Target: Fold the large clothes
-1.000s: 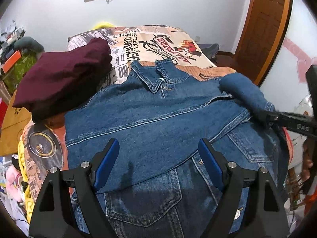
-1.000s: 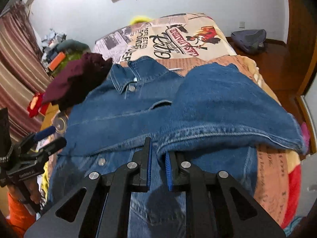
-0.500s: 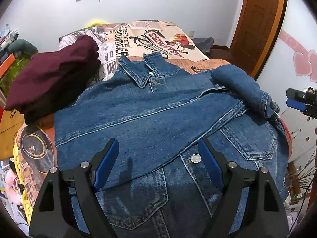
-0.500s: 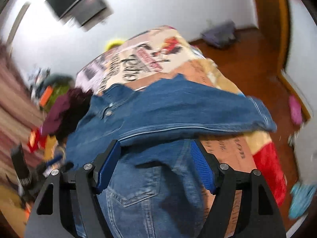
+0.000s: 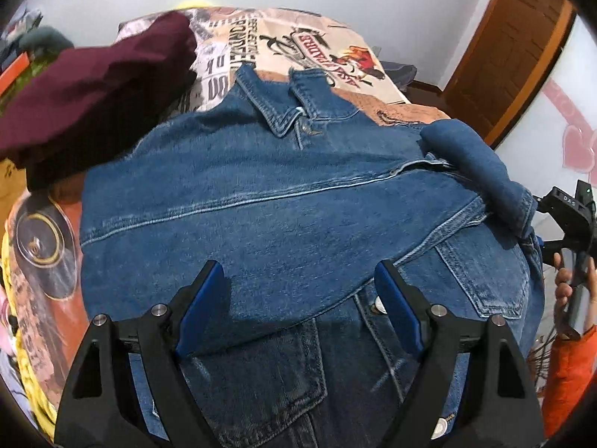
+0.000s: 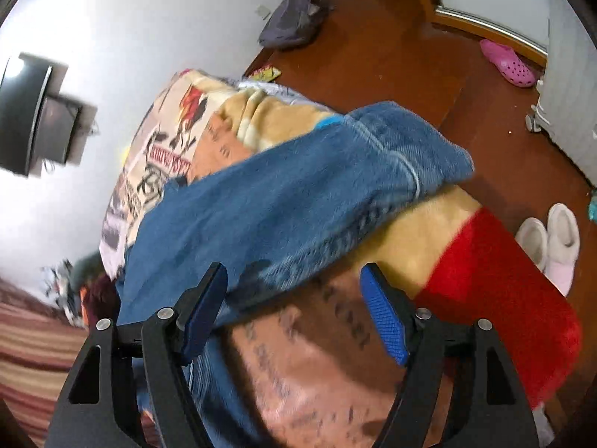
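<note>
A blue denim jacket [image 5: 280, 205] lies front up on the bed, collar at the far end, with one sleeve folded across its chest. The other sleeve [image 5: 481, 171] rests bunched along the jacket's right side. My left gripper [image 5: 298, 283] hovers open just above the jacket's lower front, nothing between its blue pads. In the blurred, rolled right wrist view that sleeve [image 6: 298, 194] hangs over the bed's edge. My right gripper [image 6: 294, 287] stands open above the bedspread [image 6: 335, 354]; the sleeve's edge is by its left finger, not gripped. A hand holds the right gripper [image 5: 567, 220] off the jacket's right edge.
A folded maroon garment [image 5: 93, 89] sits on the bed left of the jacket. Beside the bed is wooden floor [image 6: 410, 56] with white slippers [image 6: 552, 246], a pink shoe [image 6: 507, 61] and a grey bag [image 6: 294, 18]. A brown door [image 5: 515, 37] stands at far right.
My right gripper let go of the sleeve, opened, rolled, and moved off to the bed's right side. The sleeve now lies loose. My left gripper sank a little toward the jacket.
</note>
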A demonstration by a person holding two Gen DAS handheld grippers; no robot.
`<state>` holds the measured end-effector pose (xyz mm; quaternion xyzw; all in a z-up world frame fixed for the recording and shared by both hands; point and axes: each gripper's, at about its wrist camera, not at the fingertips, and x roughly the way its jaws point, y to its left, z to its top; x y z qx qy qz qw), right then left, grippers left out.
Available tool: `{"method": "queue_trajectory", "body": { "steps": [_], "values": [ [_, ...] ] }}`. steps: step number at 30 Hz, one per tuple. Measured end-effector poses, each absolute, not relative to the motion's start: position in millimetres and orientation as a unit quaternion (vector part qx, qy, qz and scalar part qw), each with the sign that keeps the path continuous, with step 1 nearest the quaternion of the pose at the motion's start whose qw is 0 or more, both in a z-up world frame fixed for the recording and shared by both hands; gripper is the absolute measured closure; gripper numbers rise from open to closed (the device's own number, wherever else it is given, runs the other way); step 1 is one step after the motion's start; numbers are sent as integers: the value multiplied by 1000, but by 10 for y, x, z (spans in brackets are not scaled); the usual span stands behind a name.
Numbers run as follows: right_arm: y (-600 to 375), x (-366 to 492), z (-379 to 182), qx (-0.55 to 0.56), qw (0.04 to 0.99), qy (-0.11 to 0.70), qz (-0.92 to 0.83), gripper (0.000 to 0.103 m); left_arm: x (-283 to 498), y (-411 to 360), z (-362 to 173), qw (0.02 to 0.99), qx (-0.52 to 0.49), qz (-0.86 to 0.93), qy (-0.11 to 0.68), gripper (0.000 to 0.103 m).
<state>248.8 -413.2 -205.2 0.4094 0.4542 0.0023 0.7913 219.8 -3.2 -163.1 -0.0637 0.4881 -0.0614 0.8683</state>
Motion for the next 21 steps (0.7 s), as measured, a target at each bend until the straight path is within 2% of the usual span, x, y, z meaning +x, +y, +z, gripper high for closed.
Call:
{"method": "queue_trajectory", "body": {
  "steps": [4, 7, 9, 10, 12, 16, 21],
  "values": [
    [-4164, 2637, -2118, 413, 797, 441, -12, 31, 2219, 16, -1682, 870, -52, -43, 489, 21],
    [-4187, 2705, -2090, 394, 809, 434, -32, 41, 2238, 74, -1746, 866, -61, -38, 495, 21],
    [-4164, 2745, -2041, 362, 817, 447, -44, 59, 2246, 104, -1779, 864, -65, -36, 498, 21],
    [-4139, 2755, -1999, 343, 822, 452, -47, 62, 2250, 115, -1794, 863, -64, -34, 499, 21],
    [-4117, 2750, -1914, 319, 833, 450, -45, 82, 2252, 127, -1800, 866, -51, -28, 497, 21],
    [-3992, 2676, -1565, 278, 864, 418, -33, 90, 2251, 187, -1781, 868, -52, -27, 493, 21],
    [-3676, 2502, -941, 247, 905, 346, 20, 91, 2177, 285, -1636, 883, -49, -24, 465, 21]
  ]
}}
